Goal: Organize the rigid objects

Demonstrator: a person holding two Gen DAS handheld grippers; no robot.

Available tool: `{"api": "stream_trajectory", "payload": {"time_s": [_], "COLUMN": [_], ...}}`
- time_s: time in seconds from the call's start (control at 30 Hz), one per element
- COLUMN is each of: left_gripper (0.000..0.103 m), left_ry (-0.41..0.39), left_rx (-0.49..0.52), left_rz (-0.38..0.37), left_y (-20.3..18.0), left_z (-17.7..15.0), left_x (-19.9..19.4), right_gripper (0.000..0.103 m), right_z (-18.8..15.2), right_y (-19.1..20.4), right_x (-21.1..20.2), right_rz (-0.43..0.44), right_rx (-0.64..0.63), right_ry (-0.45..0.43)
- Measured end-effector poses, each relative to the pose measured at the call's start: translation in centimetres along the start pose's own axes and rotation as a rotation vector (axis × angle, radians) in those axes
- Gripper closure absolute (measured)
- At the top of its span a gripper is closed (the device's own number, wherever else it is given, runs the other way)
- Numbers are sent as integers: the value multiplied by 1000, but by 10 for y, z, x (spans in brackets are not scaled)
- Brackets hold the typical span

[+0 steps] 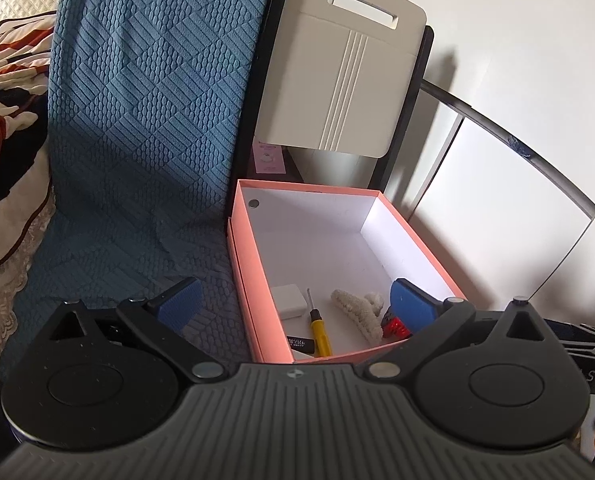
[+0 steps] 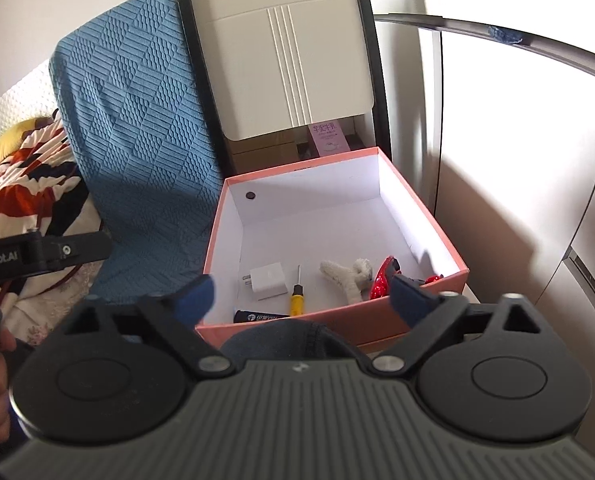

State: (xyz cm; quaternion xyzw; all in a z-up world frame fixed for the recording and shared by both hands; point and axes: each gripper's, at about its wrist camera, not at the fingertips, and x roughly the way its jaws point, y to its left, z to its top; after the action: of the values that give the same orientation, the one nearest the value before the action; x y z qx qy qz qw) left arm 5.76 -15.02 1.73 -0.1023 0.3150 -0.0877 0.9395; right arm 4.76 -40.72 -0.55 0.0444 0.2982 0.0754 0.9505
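one pink box (image 2: pixel 417 312) with a white inside stands open beside a blue textured cushion (image 2: pixel 137 140), its left wall against the cushion. behind its far edge stands one cream panel (image 2: pixel 285 60) with a slot handle and three raised lines, and just below that a small pink card (image 2: pixel 328 139).

all the loose things lie along the near edge of the box floor, five kinds counted. one white charger plug (image 2: pixel 268 281) sits toward the near left, prongs pointing left. one black battery (image 2: pixel 257 316) lies flat against the near wall, just in front of the charger. one yellow-handled screwdriver (image 2: pixel 296 300) lies beside the charger on its right, tip pointing to the far edge. one cream fuzzy hair claw (image 2: pixel 347 276) lies right of the screwdriver, near the middle of the near edge. one red hair claw (image 2: pixel 383 280) touches the fuzzy one on its right side, toward the near right corner; a further bit of red shows by the right wall, and it is unclear whether that is a separate piece.

the left gripper (image 1: pixel 295 304) is released, its two blue pads wide apart, one over the cushion and one over the near right corner of the box, holding nothing. the right gripper (image 2: pixel 305 298) is likewise spread wide and empty, hovering before the near wall of the box.
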Motion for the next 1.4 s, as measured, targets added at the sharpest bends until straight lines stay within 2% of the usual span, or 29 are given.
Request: {"api": "stream_trajectory", "payload": {"time_s": [0.27,0.47,1.4], "left_gripper": [1,1,1], "left_ry": [7,-7,-15], "left_rx": [-26,-9,-17], "left_rz": [11,27,-1], "left_y": [6,2,4], "left_z": [1,1,-1], "left_x": [0,-3,-5], "right_gripper": [3,3,3], "right_z": [-1,0,-1], "right_y": [2,5,9], "right_x": [6,4,4], "right_rz": [12,7,-7], "right_rx": [-3,-22,-46], "right_ry": [22,23,24]}}
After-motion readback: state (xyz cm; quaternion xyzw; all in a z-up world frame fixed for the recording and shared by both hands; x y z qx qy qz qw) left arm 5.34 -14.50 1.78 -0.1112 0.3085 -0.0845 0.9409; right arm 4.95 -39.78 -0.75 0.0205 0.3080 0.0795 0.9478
